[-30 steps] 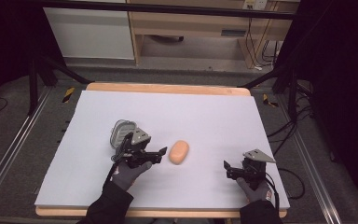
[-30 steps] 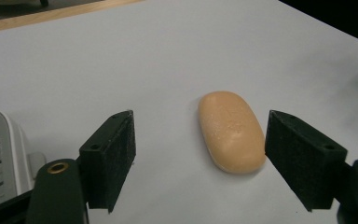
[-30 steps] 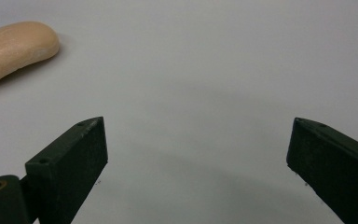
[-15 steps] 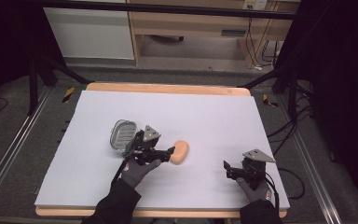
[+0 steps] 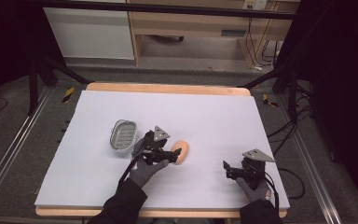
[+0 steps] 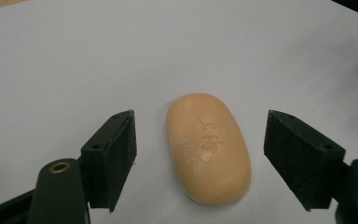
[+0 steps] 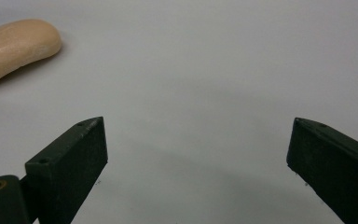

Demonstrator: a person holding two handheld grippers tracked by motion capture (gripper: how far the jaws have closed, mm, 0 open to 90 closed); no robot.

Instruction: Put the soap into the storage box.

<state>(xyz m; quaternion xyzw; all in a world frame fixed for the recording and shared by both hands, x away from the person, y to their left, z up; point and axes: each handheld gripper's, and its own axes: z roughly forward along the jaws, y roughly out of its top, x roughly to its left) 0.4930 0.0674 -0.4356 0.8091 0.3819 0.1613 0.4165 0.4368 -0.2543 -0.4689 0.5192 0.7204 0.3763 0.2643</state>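
- The jaws of the left gripper point(image 6: 200, 163) stand wide apart, released, one on each side of the bar of soap point(image 6: 208, 147) in the left gripper view; a strip of white sheet shows between each jaw and the soap, so neither pad touches it.
- The jaws of the right gripper point(image 7: 196, 163) are spread just as wide, with bare white surface between them; the soap point(image 7: 16, 46) lies far off in the upper left corner of the right gripper view.
- The table point(image 5: 168, 88) fills the middle of the high view, a wooden edge showing along its far side.
- The white sheet point(image 5: 214, 116) covers almost all of the table top.
- The left gripper point(image 5: 175, 154) sits just left of centre in the high view, held by a gloved hand point(image 5: 145, 171) that rises from the lower edge of the frame.
- The right gripper point(image 5: 226, 168) rests at the lower right of the sheet, well apart from the soap.
- The soap dish point(image 5: 123, 134), an oval grey tray with a ribbed floor, lies left of centre, just beside the left gripper.
- The soap point(image 5: 181, 151), a peach-coloured oval, lies flat on the sheet near the centre of the high view, right at the tips of the left gripper.
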